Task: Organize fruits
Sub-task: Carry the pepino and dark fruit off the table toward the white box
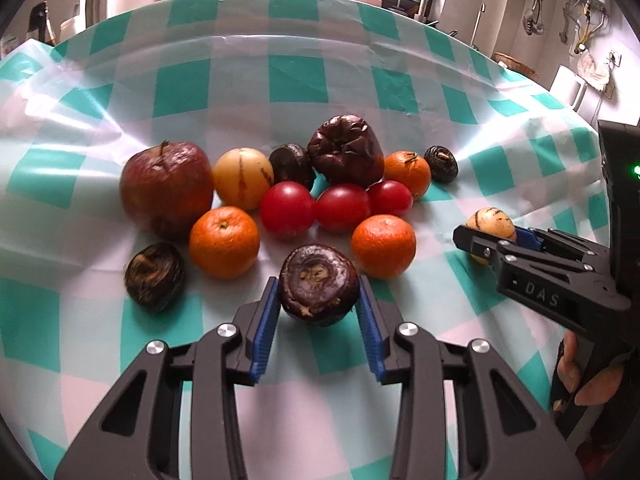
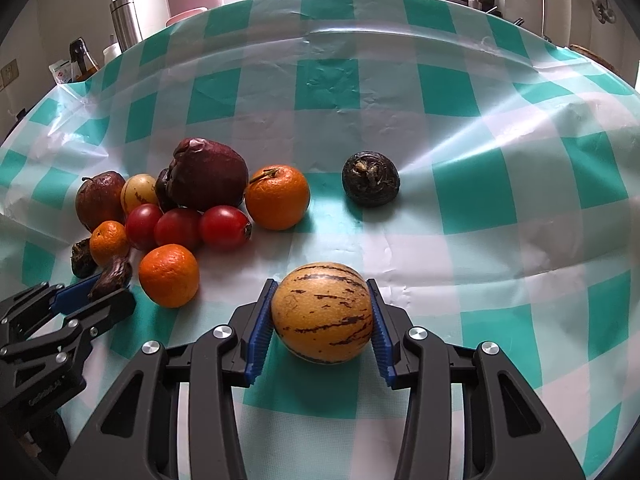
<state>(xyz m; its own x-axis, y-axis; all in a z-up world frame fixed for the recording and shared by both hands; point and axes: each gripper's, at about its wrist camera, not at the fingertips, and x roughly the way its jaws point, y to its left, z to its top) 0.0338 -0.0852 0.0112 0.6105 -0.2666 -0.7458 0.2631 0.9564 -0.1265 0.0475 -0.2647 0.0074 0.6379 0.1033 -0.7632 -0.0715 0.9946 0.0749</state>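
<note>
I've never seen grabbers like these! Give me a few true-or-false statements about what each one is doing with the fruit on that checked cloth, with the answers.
1. The right gripper is closed on a yellow purple-striped round fruit. True.
2. The left gripper holds a bright orange mandarin. False: a dark purple wrinkled round fruit sits between its blue pads, though contact is unclear.
3. Three shiny red tomatoes lie side by side. True.
4. The fruit sits in a wicker basket. False: it lies on the teal-and-white checked tablecloth.
5. Only one mandarin is visible. False: three.
</note>
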